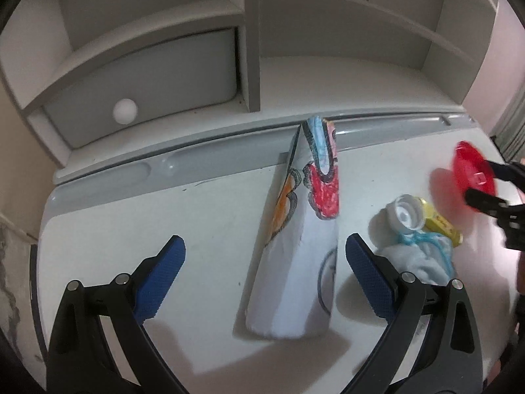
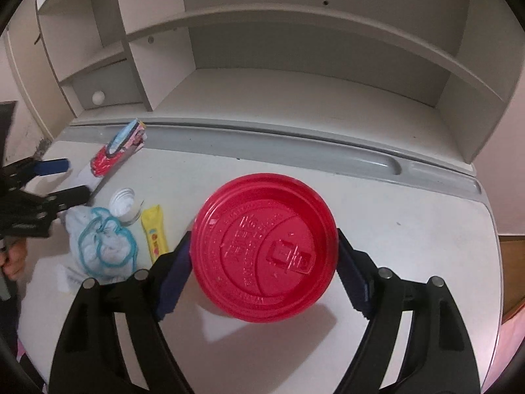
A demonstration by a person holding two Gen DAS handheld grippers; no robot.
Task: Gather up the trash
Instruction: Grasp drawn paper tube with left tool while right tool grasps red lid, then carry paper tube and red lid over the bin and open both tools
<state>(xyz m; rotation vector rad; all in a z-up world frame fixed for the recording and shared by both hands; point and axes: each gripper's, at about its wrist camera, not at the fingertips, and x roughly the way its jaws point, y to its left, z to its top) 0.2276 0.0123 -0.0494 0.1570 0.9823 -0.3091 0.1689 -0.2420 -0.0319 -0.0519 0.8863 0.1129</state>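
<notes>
A folded sheet of paper with a coloured drawing (image 1: 295, 262) stands tent-like on the white desk (image 1: 131, 216). My left gripper (image 1: 265, 239) is open, with a blue pad on either side of the paper and not touching it. A red plastic cup lid (image 2: 249, 203) is clamped by its rim between the pads of my right gripper (image 2: 264, 239). In the left wrist view the red lid (image 1: 466, 164) hangs above the desk at the far right and casts a shadow. A white bottle cap (image 1: 405, 213), a yellow wrapper (image 1: 443, 226) and a crumpled white mask with blue loops (image 1: 423, 256) lie between the two grippers.
A grey grooved rail (image 1: 229, 144) runs along the back of the desk below a white shelf unit. Its lower left compartment holds a drawer with a round white knob (image 1: 124, 111). The desk's right edge (image 2: 492, 262) is close to my right gripper.
</notes>
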